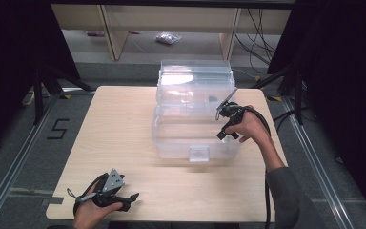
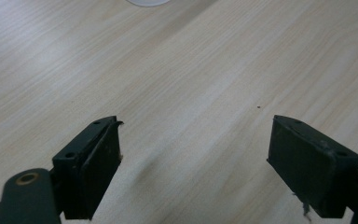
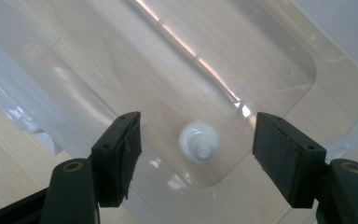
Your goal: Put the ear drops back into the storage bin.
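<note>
Jaws of our right gripper [image 3: 197, 154] stood released above the white bottle [image 3: 199, 142] in the clear bin [image 1: 171, 143]; we judged lifting straight up safest.

One wooden table [image 1: 124, 138]. One clear plastic bin [image 1: 195, 138] stands on it, with one clear lid [image 1: 195, 78] raised behind it and one latch tab [image 1: 199, 153] on its near wall. One small white bottle [image 3: 199, 142] stands inside the bin, seen from above, one cap on top. Two hand-held grippers: left gripper [image 1: 128, 200], right gripper [image 1: 224, 125], each with two black jaws. Two hands [image 1: 91, 212] hold them. One black "5" mark [image 1: 57, 129] on the floor. One crumpled plastic bag [image 1: 167, 38] farther back.
</note>
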Demonstrator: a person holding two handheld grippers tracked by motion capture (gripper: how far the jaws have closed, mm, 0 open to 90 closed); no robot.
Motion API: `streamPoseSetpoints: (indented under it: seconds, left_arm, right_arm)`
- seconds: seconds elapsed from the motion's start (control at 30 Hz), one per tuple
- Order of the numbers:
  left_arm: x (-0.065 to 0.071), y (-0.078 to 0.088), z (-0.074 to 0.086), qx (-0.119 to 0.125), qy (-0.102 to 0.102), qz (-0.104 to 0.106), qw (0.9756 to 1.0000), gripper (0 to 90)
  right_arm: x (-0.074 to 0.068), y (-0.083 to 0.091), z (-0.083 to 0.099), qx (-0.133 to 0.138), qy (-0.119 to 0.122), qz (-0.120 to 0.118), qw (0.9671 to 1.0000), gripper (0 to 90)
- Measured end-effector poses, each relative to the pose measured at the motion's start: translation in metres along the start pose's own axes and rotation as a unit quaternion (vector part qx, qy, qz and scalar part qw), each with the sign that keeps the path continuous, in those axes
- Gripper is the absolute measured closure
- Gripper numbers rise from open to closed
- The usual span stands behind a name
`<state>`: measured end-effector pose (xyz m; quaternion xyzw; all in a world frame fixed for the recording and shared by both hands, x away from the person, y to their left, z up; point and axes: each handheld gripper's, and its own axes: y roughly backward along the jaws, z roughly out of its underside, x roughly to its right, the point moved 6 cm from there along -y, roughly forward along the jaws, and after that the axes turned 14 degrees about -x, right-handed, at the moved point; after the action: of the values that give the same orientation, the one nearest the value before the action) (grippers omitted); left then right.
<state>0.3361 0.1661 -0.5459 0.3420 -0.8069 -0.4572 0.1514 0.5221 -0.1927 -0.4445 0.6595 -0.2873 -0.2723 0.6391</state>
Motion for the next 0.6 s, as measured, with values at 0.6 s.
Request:
streamPoseSetpoints:
  seconds: [0.6]
  left_arm:
    - [0.0, 0.0, 0.0, -0.001, -0.001, 0.0, 1.0, 16.3]
  right_arm:
    - [-0.002, 0.01, 0.003, 0.034, -0.008, -0.003, 0.9994, 27.7]
